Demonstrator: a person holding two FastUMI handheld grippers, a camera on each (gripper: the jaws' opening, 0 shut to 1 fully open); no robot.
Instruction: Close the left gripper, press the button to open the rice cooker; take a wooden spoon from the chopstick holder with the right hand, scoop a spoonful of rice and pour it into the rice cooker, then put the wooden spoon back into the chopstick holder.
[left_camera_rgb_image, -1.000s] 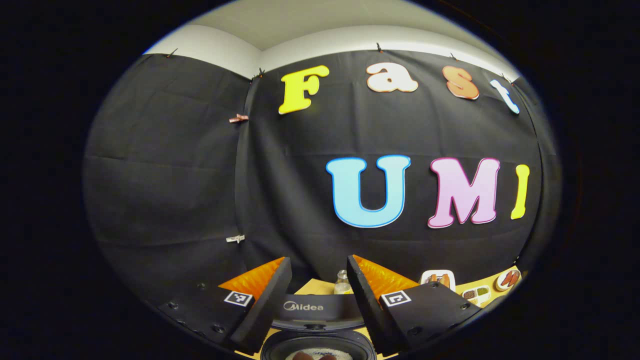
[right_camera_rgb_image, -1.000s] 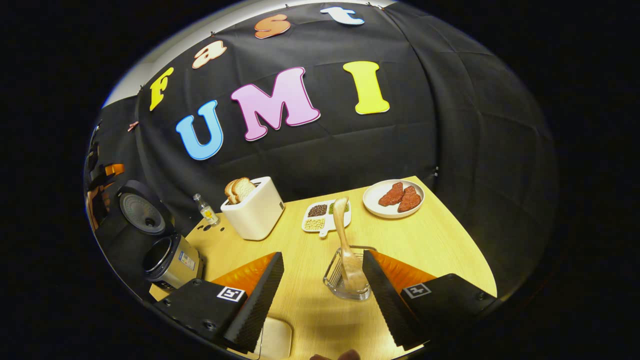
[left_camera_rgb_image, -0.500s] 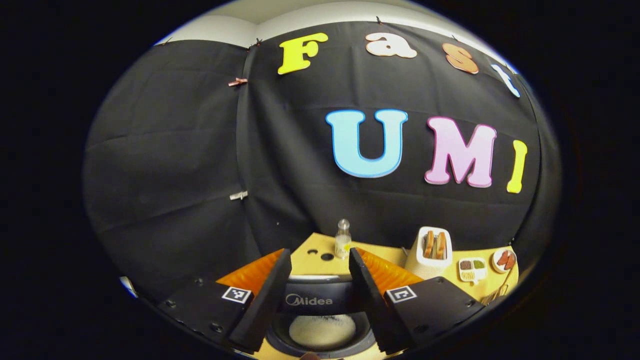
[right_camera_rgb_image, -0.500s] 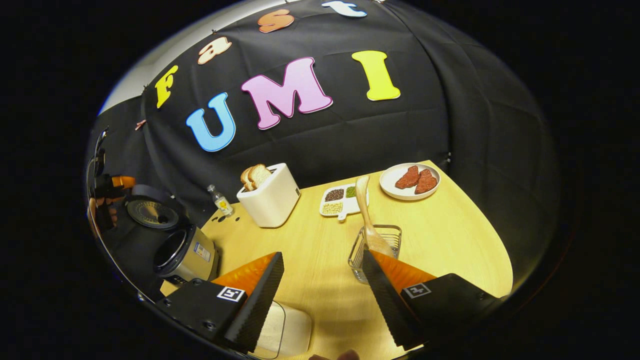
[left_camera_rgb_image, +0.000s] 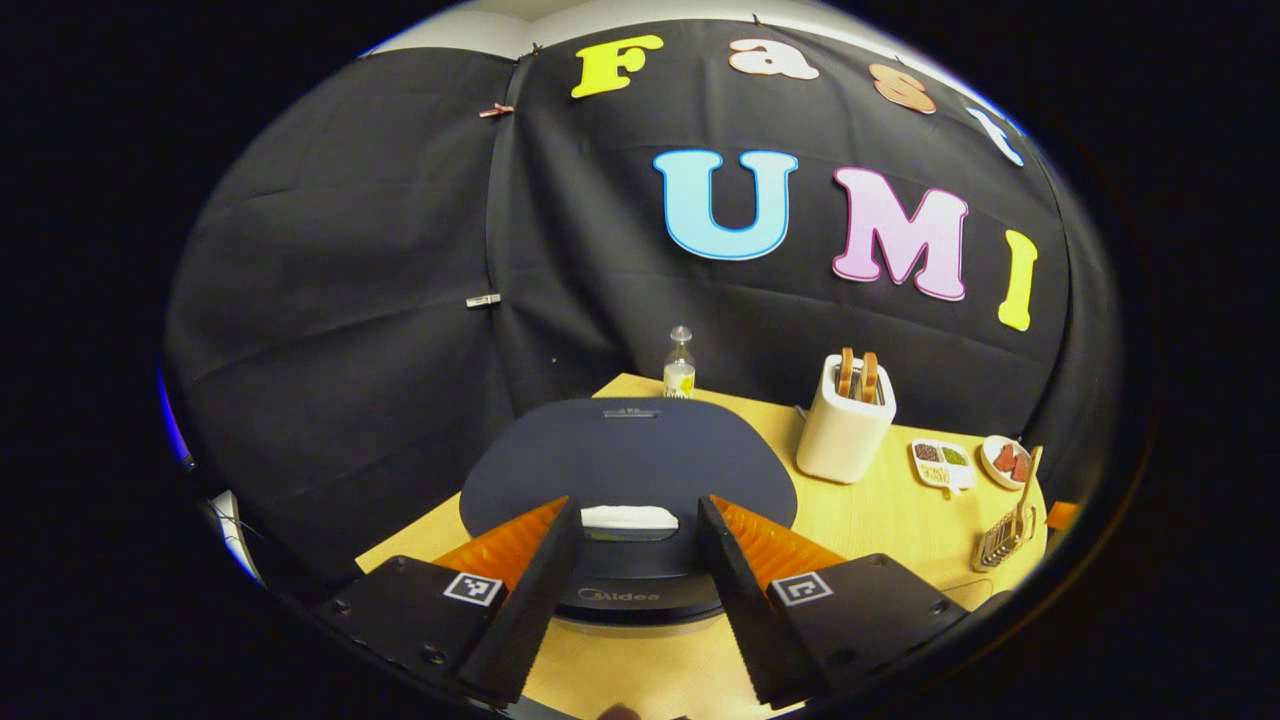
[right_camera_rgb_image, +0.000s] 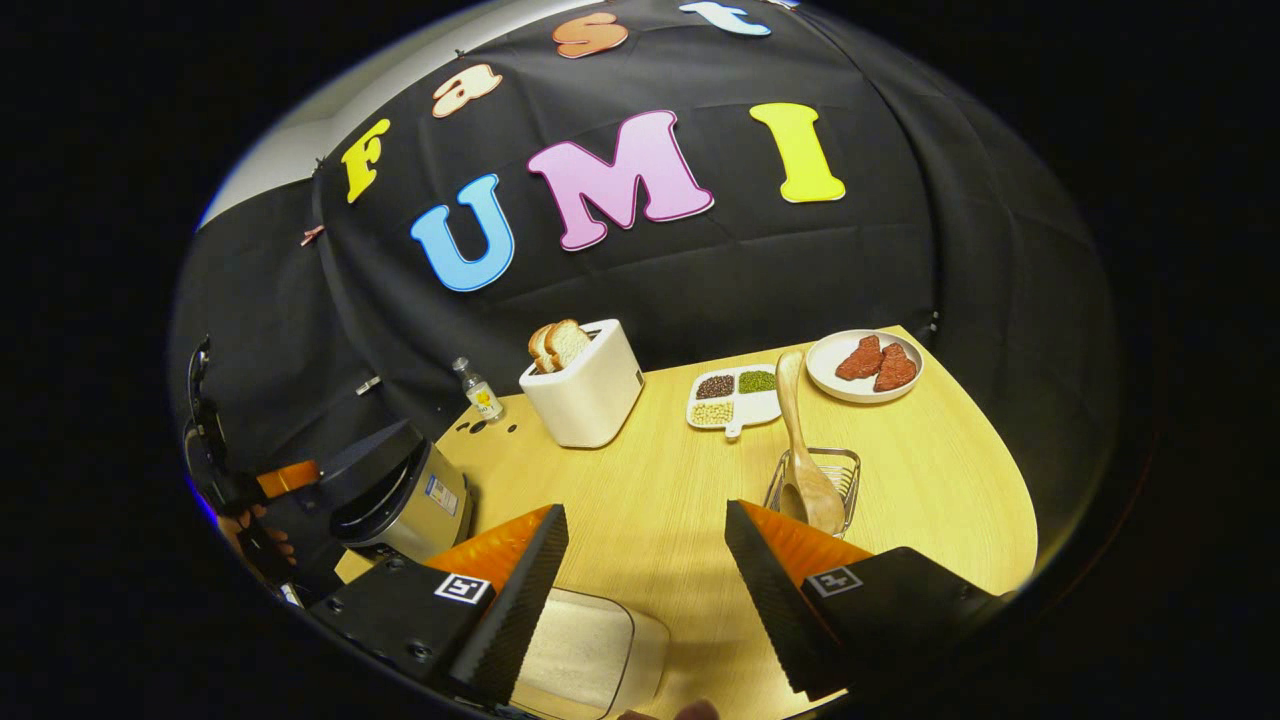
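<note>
In the left gripper view, the left gripper (left_camera_rgb_image: 632, 580) hangs released, its two fingers spread wide with nothing between them, over the front edge of the rice cooker (left_camera_rgb_image: 625, 480), whose dark lid lies nearly down with a strip of white showing in the gap at the front. Behind the cooker a small clear bottle (left_camera_rgb_image: 679, 365) stands near the wall, then a white toaster (left_camera_rgb_image: 844, 432) with two slices of bread, a divided dish of grains (left_camera_rgb_image: 940, 462), a plate of red meat (left_camera_rgb_image: 1004, 462), and the wire chopstick holder (left_camera_rgb_image: 1003, 535) at the far right edge. In the right gripper view, the rice cooker (right_camera_rgb_image: 395, 495) sits at the far left of the wooden table (right_camera_rgb_image: 680, 500), a white container of rice (right_camera_rgb_image: 590, 655) lies just below the right gripper (right_camera_rgb_image: 640, 590), which is also spread wide and grasps nothing, and the wooden spoon (right_camera_rgb_image: 805, 455) stands bowl-down in the chopstick holder (right_camera_rgb_image: 825, 480), leaning toward the grain dish.
</note>
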